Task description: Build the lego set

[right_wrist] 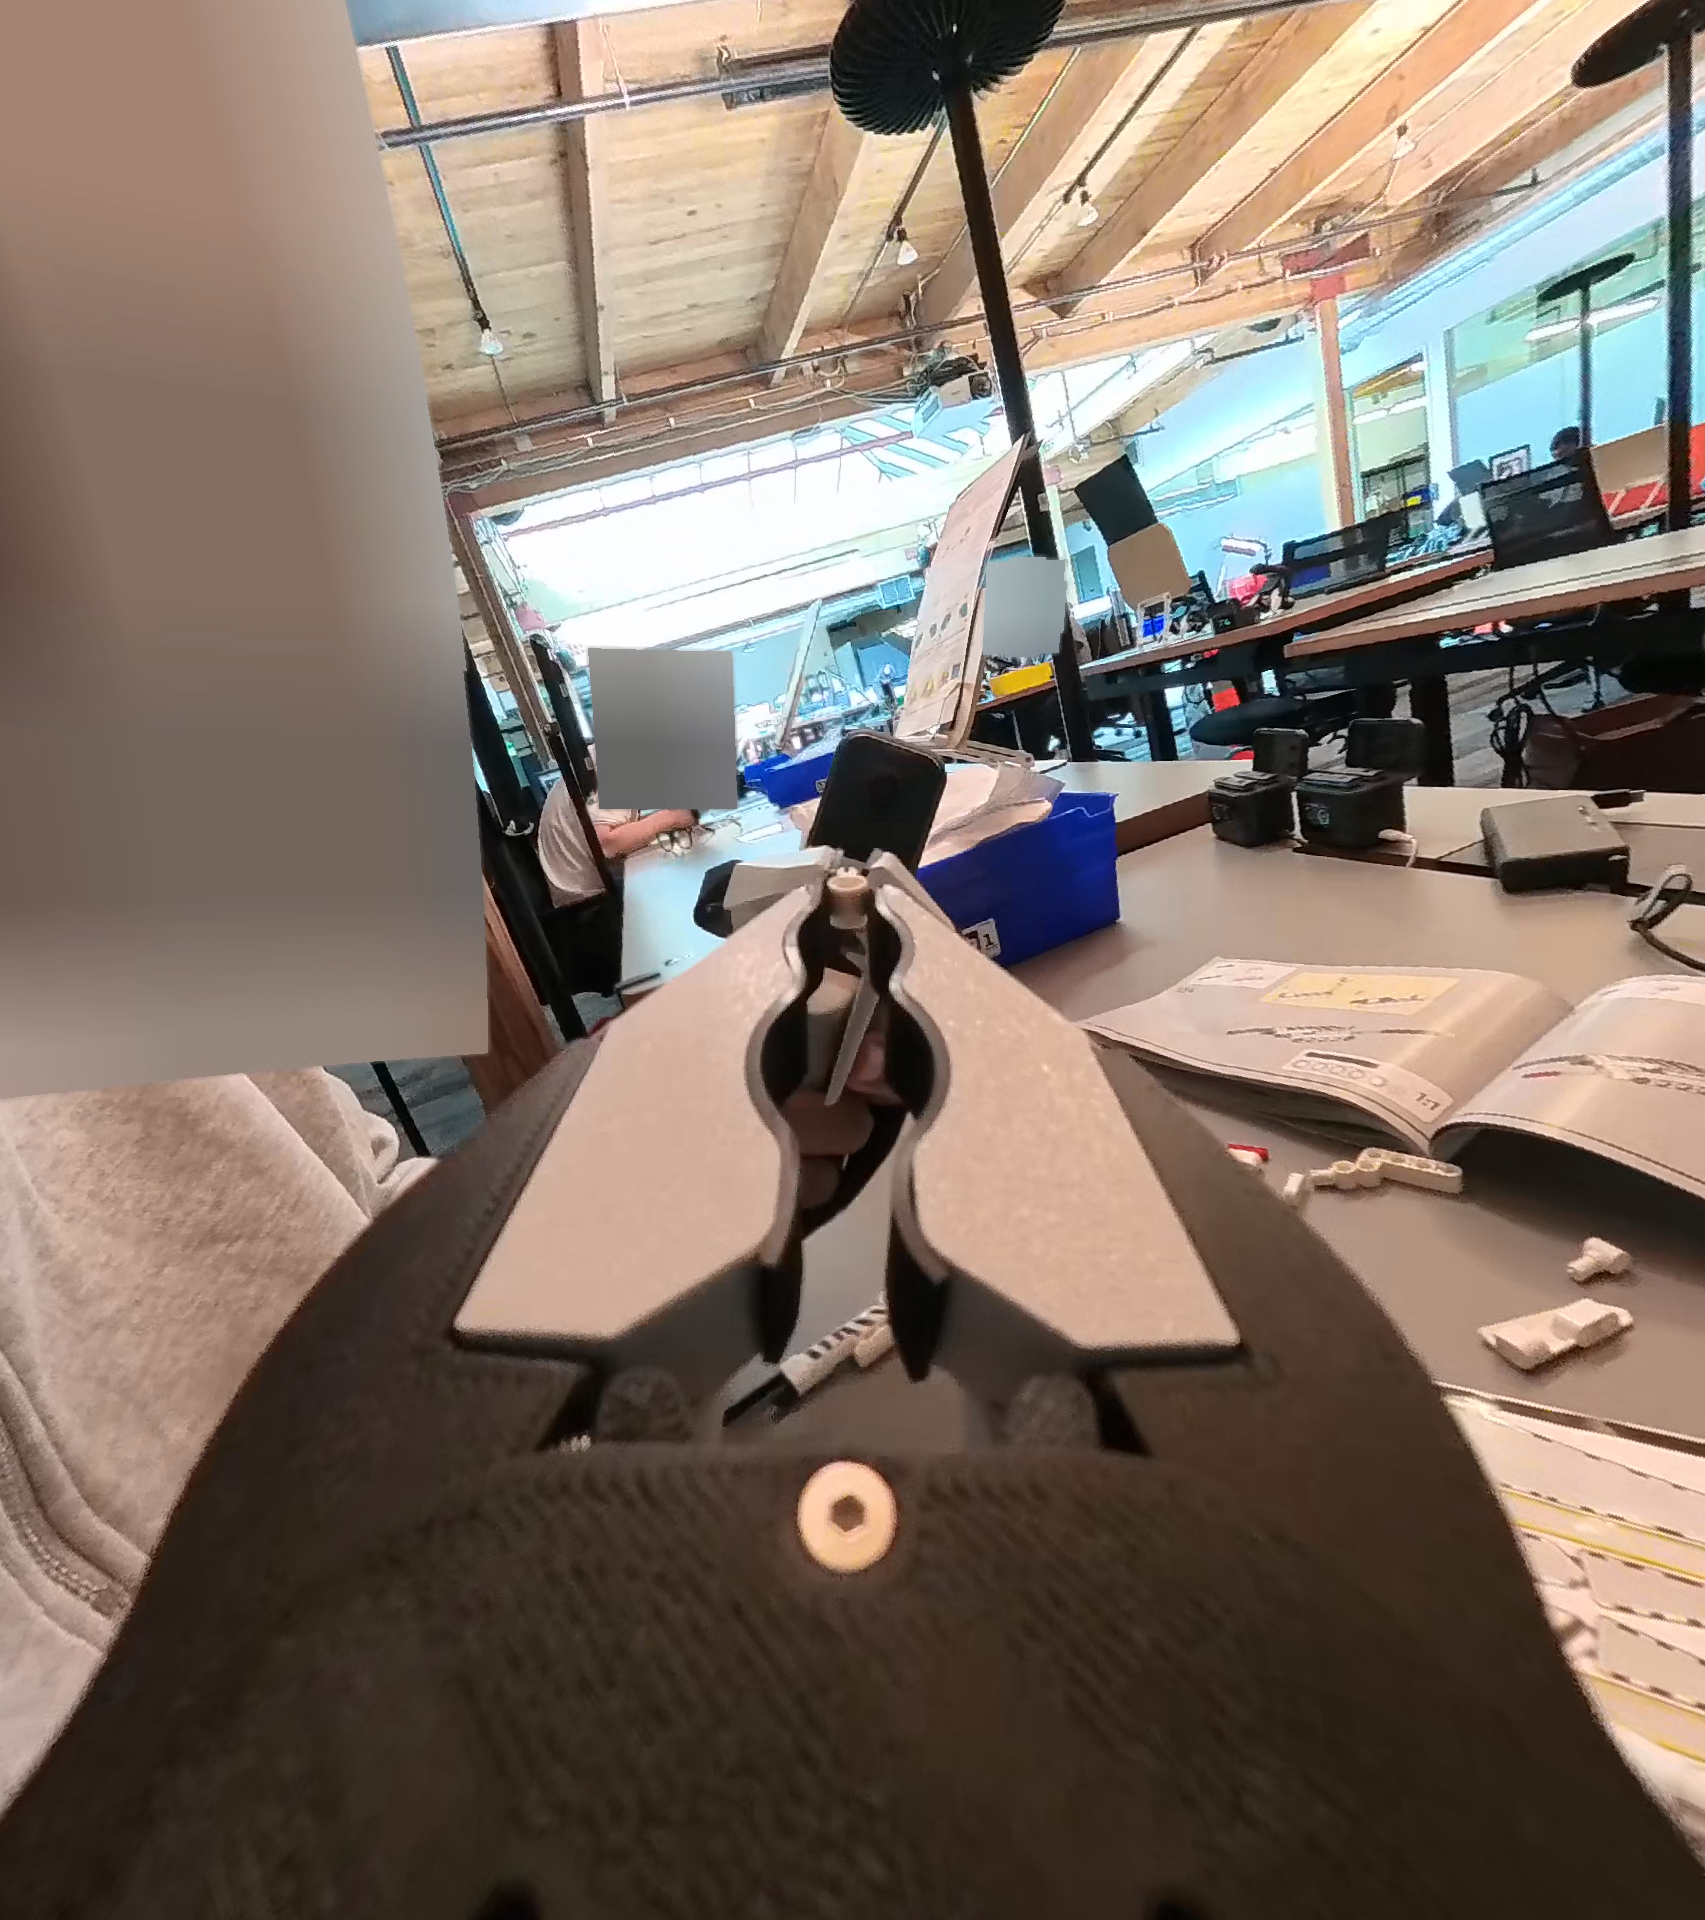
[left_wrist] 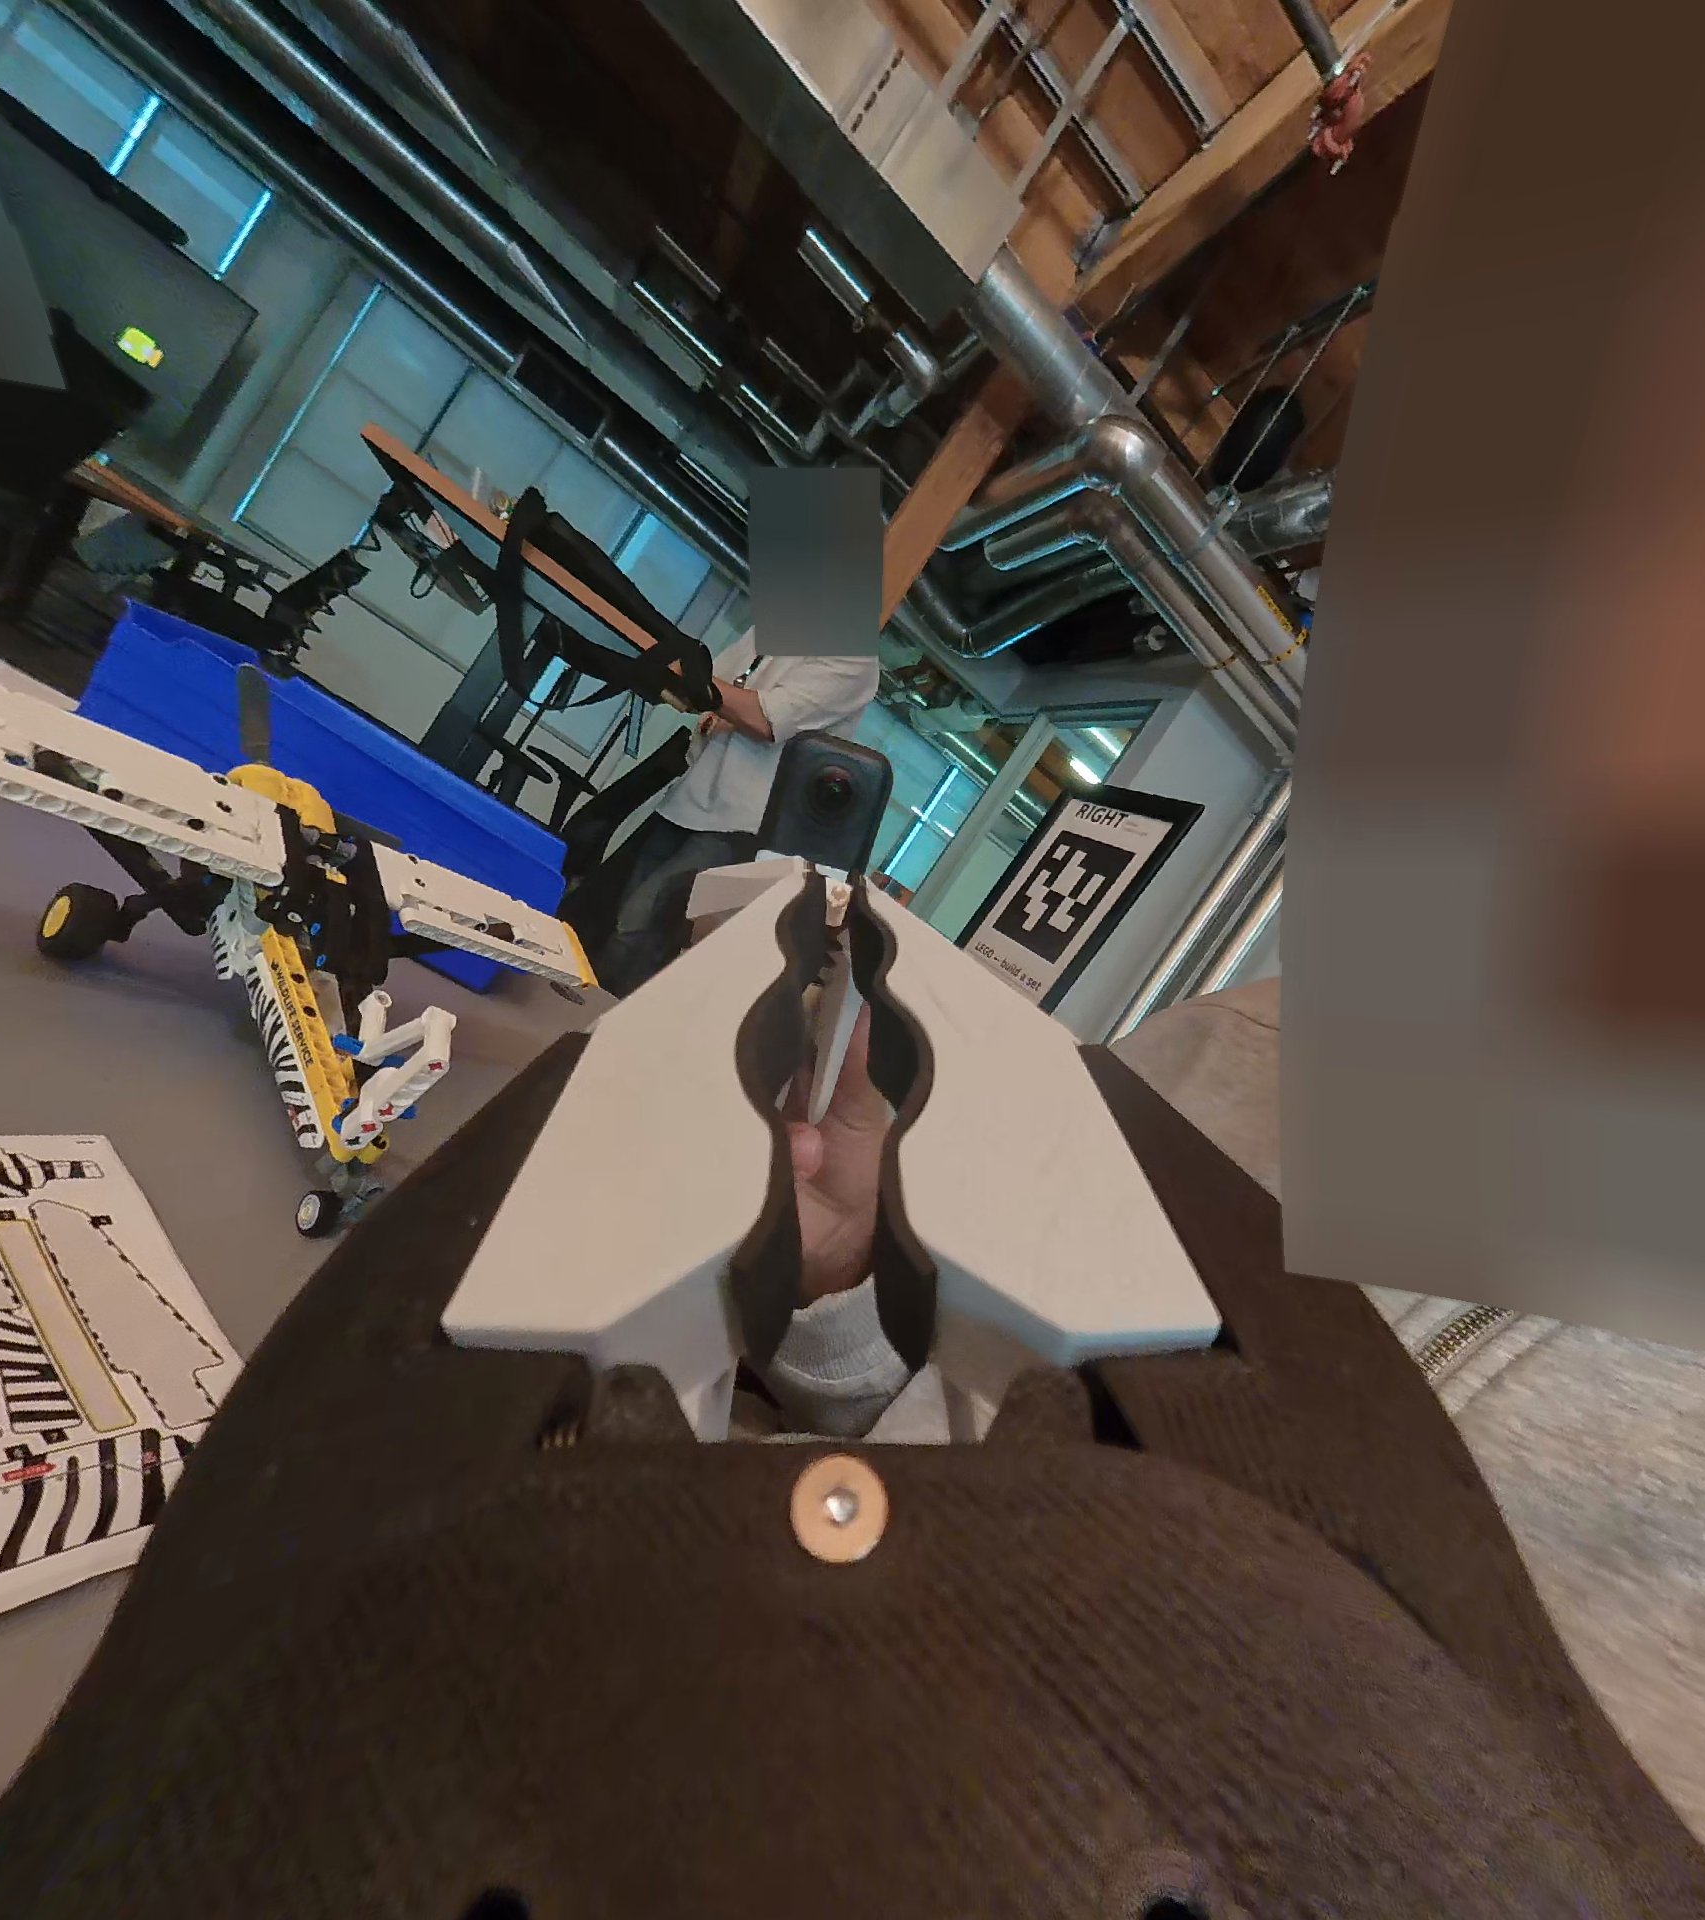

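Note:
My left gripper (left_wrist: pixel 833 891) and right gripper (right_wrist: pixel 848 891) are raised off the table and meet tip to tip, both with jaws closed. A small beige peg (right_wrist: pixel 848 894) is pinched at the right fingertips. It also shows as a small pale piece (left_wrist: pixel 835 899) at the left fingertips. The partly built lego plane (left_wrist: pixel 256 883), with white wings, a yellow zebra-striped body and small wheels, stands on the grey table to the left. Loose white lego pieces (right_wrist: pixel 1388 1174) (right_wrist: pixel 1554 1335) lie on the table at the right, beside the open instruction booklet (right_wrist: pixel 1450 1039).
A zebra-striped sticker sheet (left_wrist: pixel 17 1351) lies at the table's near edge and also shows in the right wrist view (right_wrist: pixel 1658 1610). A blue bin (left_wrist: pixel 328 748) (right_wrist: pixel 1014 883) stands behind the plane. Black boxes (right_wrist: pixel 1305 800) and a cable sit farther back. A marker sign (left_wrist: pixel 1076 894) stands nearby. A person works behind. My two grippers' fingertips are within a few centimetres of each other.

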The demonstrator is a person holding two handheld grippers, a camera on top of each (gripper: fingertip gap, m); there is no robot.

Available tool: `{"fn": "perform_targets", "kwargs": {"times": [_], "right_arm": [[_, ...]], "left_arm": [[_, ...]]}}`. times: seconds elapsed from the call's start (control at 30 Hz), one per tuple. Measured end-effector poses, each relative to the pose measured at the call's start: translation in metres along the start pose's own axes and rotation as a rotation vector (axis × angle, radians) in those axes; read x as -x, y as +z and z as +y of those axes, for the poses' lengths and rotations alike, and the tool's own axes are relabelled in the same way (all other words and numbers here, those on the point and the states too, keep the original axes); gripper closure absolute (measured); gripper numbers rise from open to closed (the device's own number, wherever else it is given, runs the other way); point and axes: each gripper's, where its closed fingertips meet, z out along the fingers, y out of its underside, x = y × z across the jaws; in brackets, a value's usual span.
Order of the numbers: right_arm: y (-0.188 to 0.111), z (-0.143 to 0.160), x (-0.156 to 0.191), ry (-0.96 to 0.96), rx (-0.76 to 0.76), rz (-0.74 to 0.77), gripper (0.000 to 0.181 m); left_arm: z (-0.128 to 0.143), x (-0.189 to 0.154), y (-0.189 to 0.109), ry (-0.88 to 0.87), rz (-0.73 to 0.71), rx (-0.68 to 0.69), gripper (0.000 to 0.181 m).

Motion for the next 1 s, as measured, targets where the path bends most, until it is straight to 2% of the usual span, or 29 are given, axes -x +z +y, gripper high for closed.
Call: {"fn": "perform_targets", "kwargs": {"times": [0.03, 1.0], "right_arm": [[-0.0001, 0.0004, -0.0001, 0.003, 0.001, -0.001, 0.176], [-0.0027, 0.0037, -0.0040, 0.017, 0.032, 0.009, 0.176]], "left_arm": [[0.0002, 0.0002, -0.0001, 0.000, -0.001, 0.000, 0.180], [0.0039, 0.0050, -0.0004, 0.005, -0.031, -0.009, 0.180]]}}
